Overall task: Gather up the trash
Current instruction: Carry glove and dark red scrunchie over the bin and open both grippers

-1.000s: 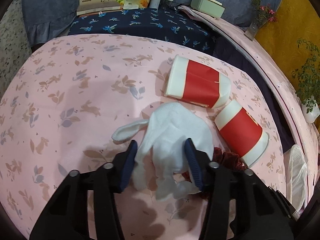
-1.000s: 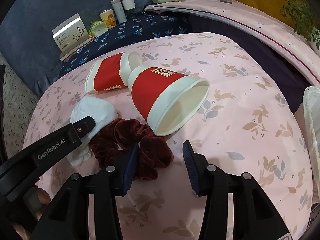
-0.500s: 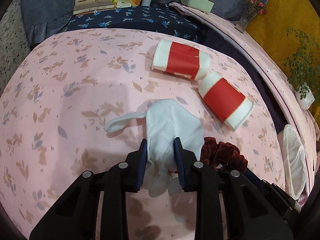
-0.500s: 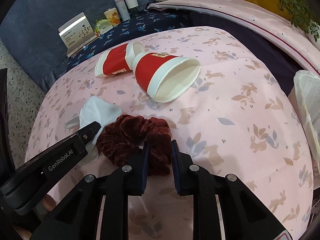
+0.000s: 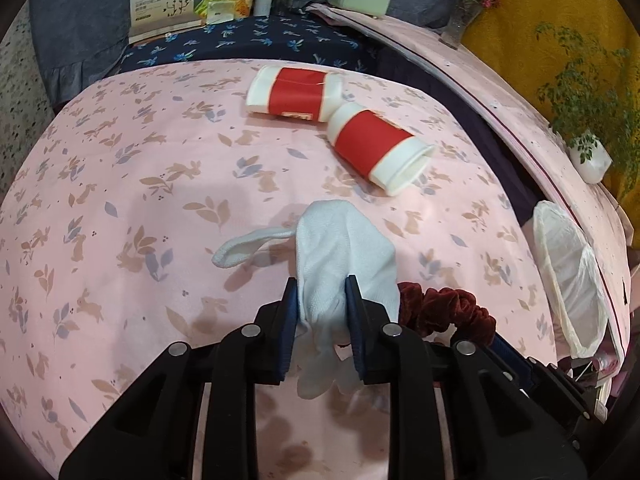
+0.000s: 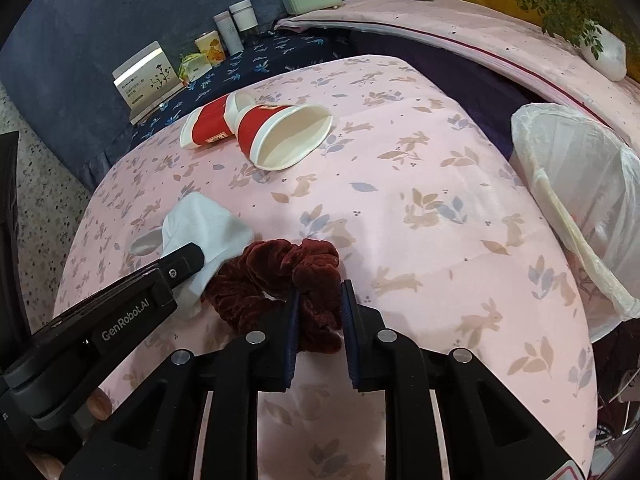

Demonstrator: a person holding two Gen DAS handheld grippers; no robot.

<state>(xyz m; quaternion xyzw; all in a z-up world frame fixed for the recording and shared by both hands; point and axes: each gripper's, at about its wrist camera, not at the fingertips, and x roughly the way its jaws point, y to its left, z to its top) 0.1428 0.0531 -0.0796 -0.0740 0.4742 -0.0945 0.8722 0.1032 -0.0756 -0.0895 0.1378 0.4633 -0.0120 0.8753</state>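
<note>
Gripping: the left gripper (image 5: 321,294) has its fingers pressed on a white knit glove (image 5: 344,248); its jaws have just been closing on the cloth.
Pinching: the right gripper (image 6: 319,300) has its fingers clamped on a dark red velvet scrunchie (image 6: 280,276), jaws likewise just closing.
Glove: soft, woven, limp; long axis runs away from the left camera, cuff loop trailing left, lying on the surface (image 5: 120,200).
Scrunchie: ruffled, plush ring, just beside the glove.
Cups: two red-and-white paper cups (image 5: 376,148), both on their sides, end to end; the nearer one's mouth points right.
Cloth: pink, smooth, printed with rabbits and leaves.
Right view only: the inside of the white plastic-lined bin (image 6: 580,208) and the cup's hollow mouth.
Left view only: the glove's fingers hanging below the jaws.
</note>
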